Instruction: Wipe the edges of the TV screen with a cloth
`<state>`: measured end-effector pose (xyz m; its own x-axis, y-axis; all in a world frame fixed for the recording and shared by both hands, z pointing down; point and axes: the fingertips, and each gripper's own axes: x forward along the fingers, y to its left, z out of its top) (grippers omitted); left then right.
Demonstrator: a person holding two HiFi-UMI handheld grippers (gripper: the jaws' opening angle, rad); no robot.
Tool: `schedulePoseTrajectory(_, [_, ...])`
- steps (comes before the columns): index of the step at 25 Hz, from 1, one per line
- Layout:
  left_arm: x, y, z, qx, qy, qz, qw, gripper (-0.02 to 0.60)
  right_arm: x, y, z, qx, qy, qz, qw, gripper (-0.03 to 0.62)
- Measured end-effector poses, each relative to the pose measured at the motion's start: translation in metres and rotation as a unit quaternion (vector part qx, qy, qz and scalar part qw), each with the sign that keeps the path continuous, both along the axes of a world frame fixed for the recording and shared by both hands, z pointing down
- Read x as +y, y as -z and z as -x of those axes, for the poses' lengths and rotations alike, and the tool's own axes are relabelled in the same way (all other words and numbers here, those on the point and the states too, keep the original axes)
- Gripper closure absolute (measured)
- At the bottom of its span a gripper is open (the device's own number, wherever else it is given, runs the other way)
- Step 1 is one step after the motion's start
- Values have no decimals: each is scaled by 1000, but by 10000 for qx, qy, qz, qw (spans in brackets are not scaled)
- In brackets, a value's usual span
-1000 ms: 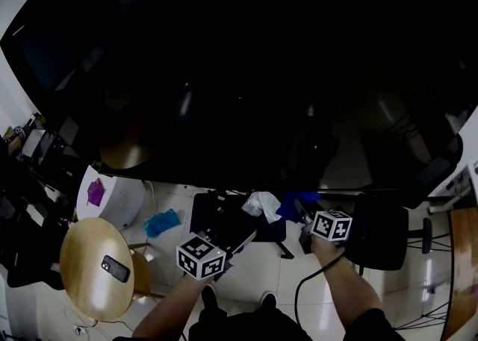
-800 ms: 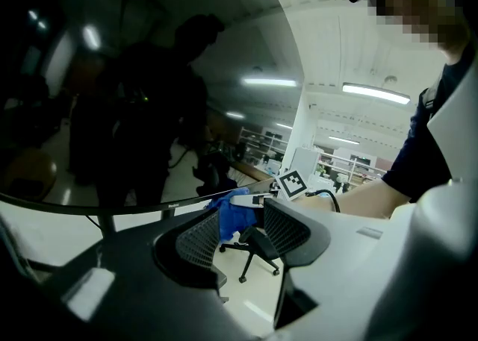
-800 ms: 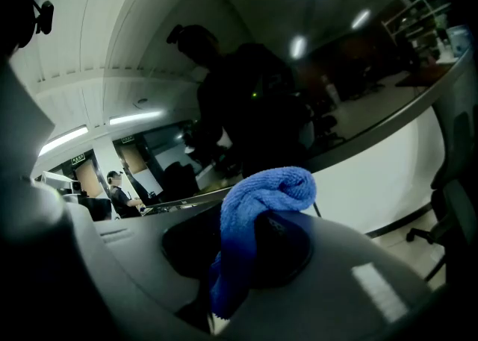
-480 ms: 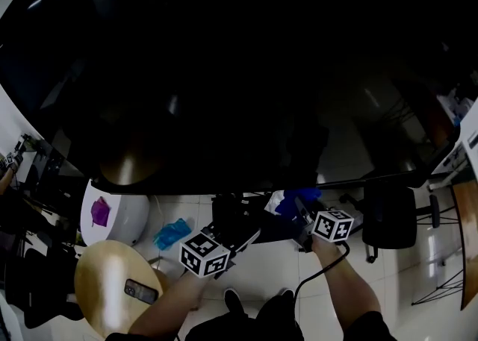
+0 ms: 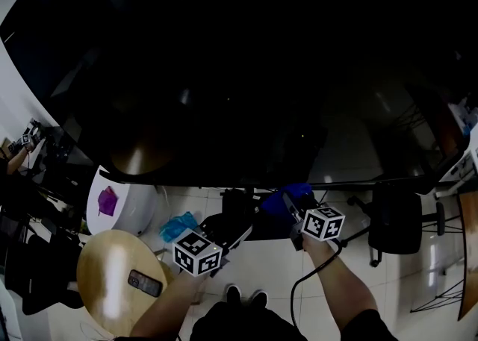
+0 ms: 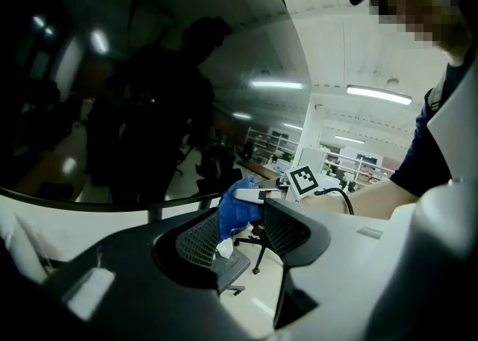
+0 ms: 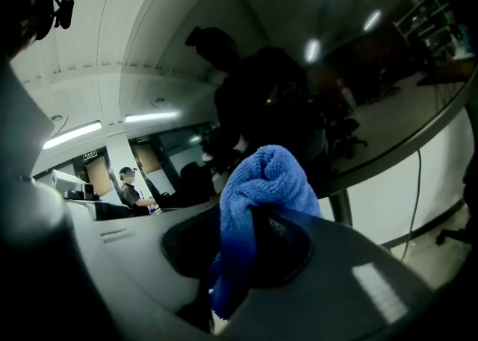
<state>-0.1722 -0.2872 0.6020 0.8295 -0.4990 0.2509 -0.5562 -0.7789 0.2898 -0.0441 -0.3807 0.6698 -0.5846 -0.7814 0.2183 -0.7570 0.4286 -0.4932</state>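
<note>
- The large black TV screen [image 5: 239,71] fills the upper part of the head view. Its lower edge runs across the middle of the frame, and the dark glass mirrors ceiling lights and room furniture.
- The right gripper [image 5: 288,202] is clamped on a blue terry cloth [image 5: 290,192]. In the right gripper view [image 7: 246,257] we see the cloth [image 7: 263,183] bunched between the closed jaws and bulging above their tips.
- The cloth sits just beneath the screen's lower edge, near its middle. We cannot tell whether it touches the frame.
- The left gripper [image 5: 235,235] is lower and to the left, well below the edge. In its own view [image 6: 240,241] the jaws stand wide apart with nothing between them. The cloth [image 6: 237,211] and the right gripper's marker cube [image 6: 308,180] show beyond the gap.
- On the floor at left stand a round wooden table [image 5: 104,257] carrying a dark phone [image 5: 144,283], with a crumpled teal cloth [image 5: 178,225] near it.
- A black office chair [image 5: 396,220] stands at right.
</note>
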Motion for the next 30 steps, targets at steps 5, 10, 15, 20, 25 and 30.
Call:
schedulePoseTrajectory(5, [9, -8, 9, 55, 111, 105, 9999, 408, 2, -23, -3, 235, -94, 301, 9992, 523])
schedulePoseTrajectory(10, [8, -10, 20, 167, 67, 106, 9998, 408, -5, -36, 6, 155, -220, 555, 9981, 522])
schedulePoseTrajectory(15, [6, -10, 38, 180, -90, 81, 9998, 408, -9, -37, 21, 182, -362, 508, 9979, 522])
schedulePoseTrajectory(20, [3, -16, 72, 196, -223, 159, 9994, 408, -13, -38, 53, 64, -546, 560, 9969, 520])
schedulePoseTrajectory(25, [-2, -14, 101, 262, -237, 183, 9992, 408, -14, -37, 89, -148, -465, 527, 9974, 520])
schedulePoseTrajectory(30, [-8, -17, 131, 317, -116, 234, 9992, 408, -16, -38, 132, -344, -279, 608, 9972, 520])
